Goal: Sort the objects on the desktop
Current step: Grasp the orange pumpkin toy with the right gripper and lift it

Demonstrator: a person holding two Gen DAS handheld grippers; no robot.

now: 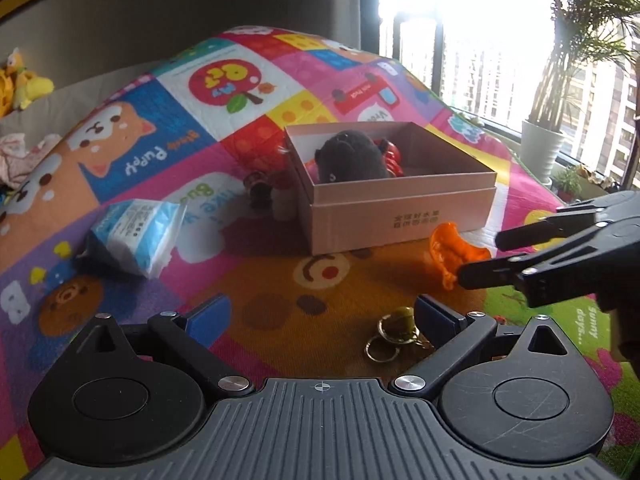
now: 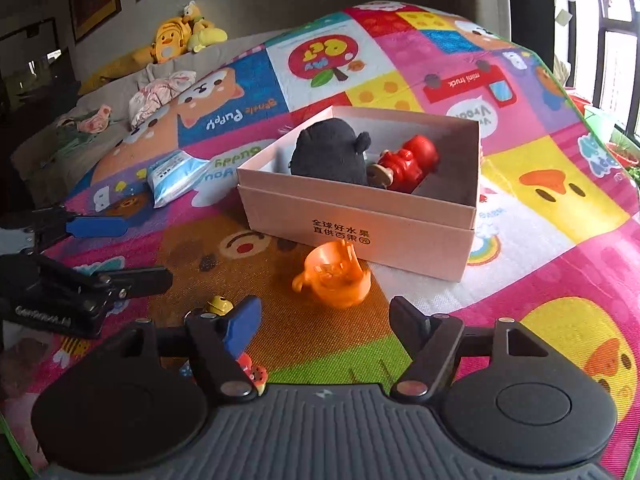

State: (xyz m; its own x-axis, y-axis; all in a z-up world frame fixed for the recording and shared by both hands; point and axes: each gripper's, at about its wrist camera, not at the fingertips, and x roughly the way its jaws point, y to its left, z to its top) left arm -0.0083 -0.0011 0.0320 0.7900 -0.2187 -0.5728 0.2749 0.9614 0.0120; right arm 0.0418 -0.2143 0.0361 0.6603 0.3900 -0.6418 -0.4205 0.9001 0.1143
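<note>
Tissue pack (image 1: 134, 236) lies at left on the play mat (image 1: 248, 292). Left gripper (image 1: 322, 312): jaws released wide, empty, above the mat; a keyring (image 1: 394, 332) lies just inside its right finger. Pink box (image 2: 360, 216) at centre holds a black plush (image 2: 332, 152) and a red toy (image 2: 408, 162). Orange cup (image 2: 334, 276) lies tipped just before the box. Right gripper (image 2: 324, 320): jaws released, empty, near the cup.
</note>
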